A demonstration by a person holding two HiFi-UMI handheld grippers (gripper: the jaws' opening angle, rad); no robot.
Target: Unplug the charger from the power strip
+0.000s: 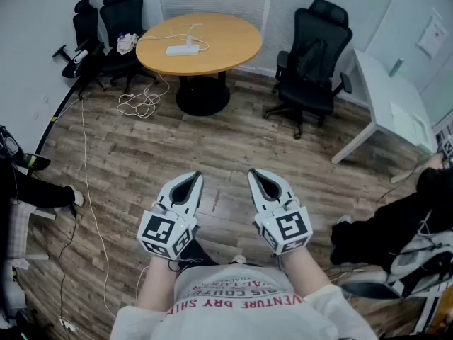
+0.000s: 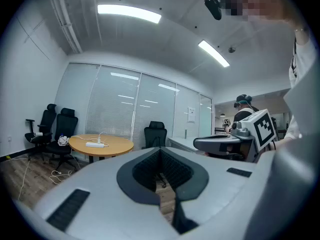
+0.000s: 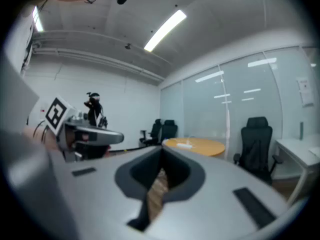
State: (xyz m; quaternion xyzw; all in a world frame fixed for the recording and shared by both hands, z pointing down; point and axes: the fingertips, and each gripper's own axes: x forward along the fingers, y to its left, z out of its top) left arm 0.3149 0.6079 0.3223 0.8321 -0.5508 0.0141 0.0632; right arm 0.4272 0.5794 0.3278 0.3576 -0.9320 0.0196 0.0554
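Grippers both level in front of me, nothing in either. Left gripper [image 1: 197, 176] has its tips meeting. Right gripper [image 1: 252, 171] is likewise closed tight, with only floorboards showing through the gap behind its pads. Power strip [image 1: 182, 49] lies on the round table [image 1: 233, 44], well ahead of both grippers and a little to the left of the left one, out of reach from where I stand. Charger [image 1: 190, 41] shows as a small white block standing on the strip, with a thin white cable [image 1: 200, 42] looping from it across the tabletop; too small at this range to read its shape. Judgement: the charger is light, rigid, smooth plastic, kept in only by socket friction. The strip is itself light and likely to lift or slide with the pull. Best to pin the strip's body with one gripper, close the other across the charger's flat sides low near the socket, and draw straight out. The cable is soft, so it is no place to pull.
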